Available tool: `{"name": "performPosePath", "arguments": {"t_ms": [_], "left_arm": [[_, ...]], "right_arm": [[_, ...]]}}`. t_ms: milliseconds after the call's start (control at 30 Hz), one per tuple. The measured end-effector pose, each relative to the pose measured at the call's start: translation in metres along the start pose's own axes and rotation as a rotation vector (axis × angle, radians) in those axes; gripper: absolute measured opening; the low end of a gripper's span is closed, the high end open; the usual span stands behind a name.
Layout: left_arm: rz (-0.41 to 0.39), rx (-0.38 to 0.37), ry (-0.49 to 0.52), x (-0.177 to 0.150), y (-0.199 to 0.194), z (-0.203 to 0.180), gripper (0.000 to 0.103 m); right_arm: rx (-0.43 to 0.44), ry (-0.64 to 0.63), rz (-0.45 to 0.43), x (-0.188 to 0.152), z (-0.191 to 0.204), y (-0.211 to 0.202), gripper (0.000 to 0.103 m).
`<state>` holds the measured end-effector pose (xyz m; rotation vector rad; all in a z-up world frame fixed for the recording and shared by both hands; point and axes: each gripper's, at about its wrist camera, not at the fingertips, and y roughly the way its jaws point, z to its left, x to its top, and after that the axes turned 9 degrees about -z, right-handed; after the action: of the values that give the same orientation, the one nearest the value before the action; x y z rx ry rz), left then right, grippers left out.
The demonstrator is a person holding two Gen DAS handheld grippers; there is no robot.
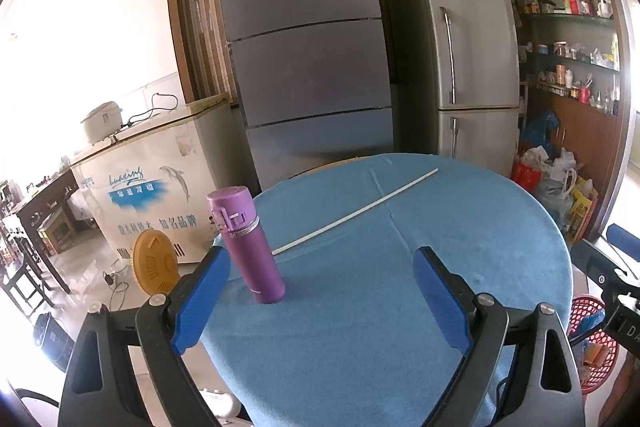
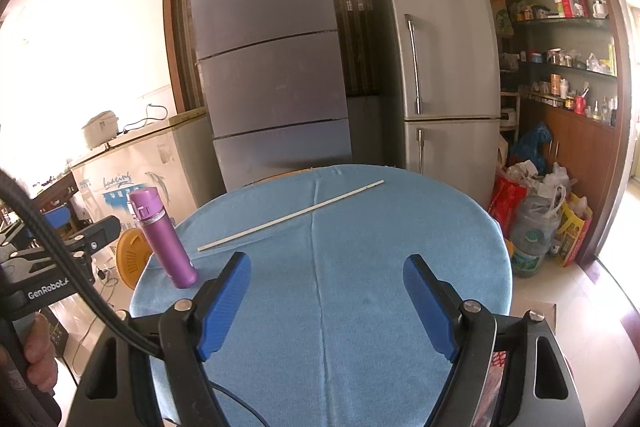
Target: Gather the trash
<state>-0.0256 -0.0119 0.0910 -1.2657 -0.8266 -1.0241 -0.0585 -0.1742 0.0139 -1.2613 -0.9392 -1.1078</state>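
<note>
A round table under a blue cloth (image 1: 460, 235) (image 2: 400, 227) carries a long thin white stick (image 1: 356, 211) (image 2: 290, 215) lying slantwise across its far half. A purple flask (image 1: 246, 245) (image 2: 162, 237) stands upright near the table's left edge. My left gripper (image 1: 322, 263) hangs open over the near part of the cloth, its left finger just beside the flask, nothing between the blue pads. My right gripper (image 2: 326, 269) is open too, short of the stick's near end, holding nothing. In the right wrist view the left gripper's body and a hand (image 2: 38, 351) show at the far left.
A red mesh basket (image 1: 590, 343) sits on the floor at the table's right. Behind the table stand two fridges (image 1: 304, 47) (image 2: 444, 67) and a chest freezer (image 1: 156, 187). Bags and a bottle crowd the floor by the shelf (image 2: 536, 223). A yellow round lid (image 1: 154, 263) leans left of the table.
</note>
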Motion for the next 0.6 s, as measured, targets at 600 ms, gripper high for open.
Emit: {"name": "performPosePath", "arguments": {"t_ms": [600], "left_arm": [[0.020, -0.001, -0.005, -0.0059, 0.0045, 0.0016, 0.093]], "right_arm": [[0.000, -0.009, 0.010, -0.0045, 0.0045, 0.0022, 0.082]]}}
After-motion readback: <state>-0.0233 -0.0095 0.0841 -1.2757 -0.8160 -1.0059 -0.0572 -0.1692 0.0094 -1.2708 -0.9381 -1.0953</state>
